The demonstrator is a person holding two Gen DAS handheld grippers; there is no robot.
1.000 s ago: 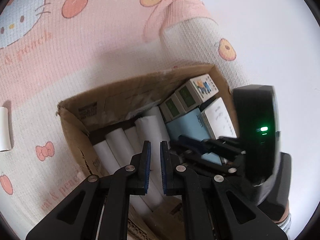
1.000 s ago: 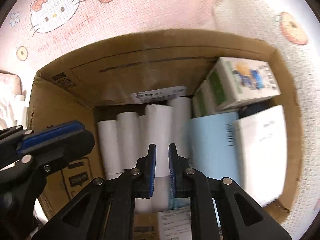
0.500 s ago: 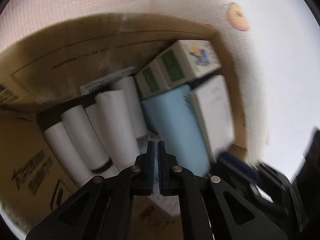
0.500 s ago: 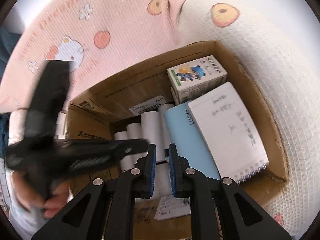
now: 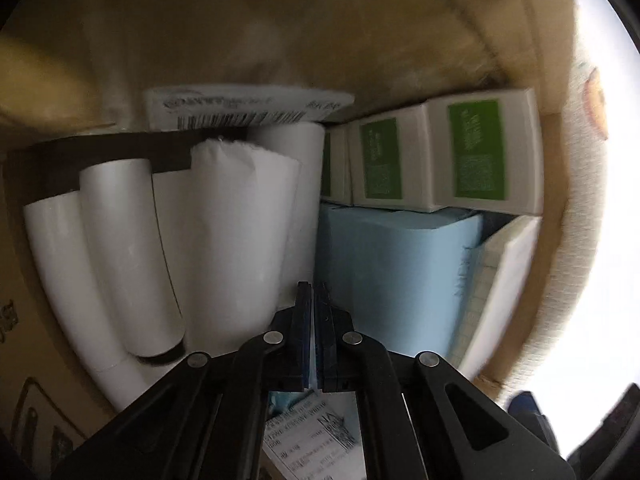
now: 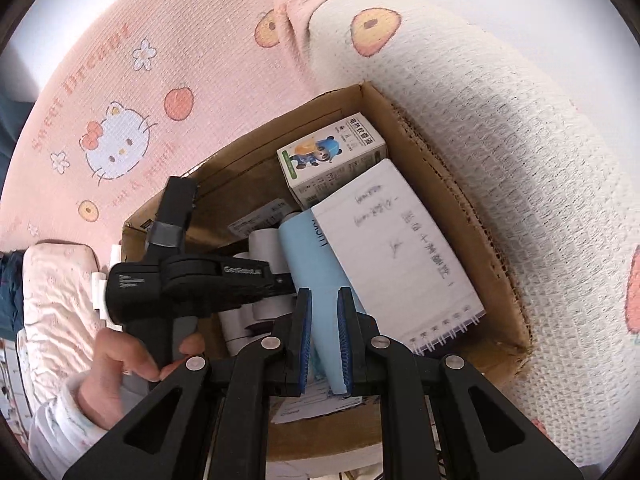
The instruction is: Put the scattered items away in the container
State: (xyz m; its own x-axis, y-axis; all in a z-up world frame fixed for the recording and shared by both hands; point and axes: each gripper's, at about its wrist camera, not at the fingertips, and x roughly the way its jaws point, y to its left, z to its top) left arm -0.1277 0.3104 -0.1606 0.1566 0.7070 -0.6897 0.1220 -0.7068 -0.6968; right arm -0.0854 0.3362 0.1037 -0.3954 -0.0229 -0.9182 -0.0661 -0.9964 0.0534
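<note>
The cardboard box (image 6: 460, 208) lies open on the bed. Inside it are several white rolls (image 5: 232, 232), a pale blue book (image 5: 392, 264), a white spiral notebook (image 6: 392, 248) and small white cartons with green labels (image 5: 476, 152); one carton shows a panda (image 6: 332, 156). My left gripper (image 5: 314, 292) is deep inside the box, low over the seam between the rolls and the blue book, shut with nothing between its pads. My right gripper (image 6: 324, 300) hovers above the box's near side, shut and empty. A person's hand (image 6: 120, 360) holds the left tool.
The box's brown wall (image 5: 280, 40) stands close ahead of the left gripper. A pink cartoon-cat sheet (image 6: 140, 80) surrounds the box, and a white waffle blanket (image 6: 520, 120) presses on its right side. Something white (image 6: 98, 292) lies outside the box's left wall, mostly hidden.
My left gripper has closed and sunk from above the rim down into the box. My right gripper has risen out of the box and pulled back, staying shut.
</note>
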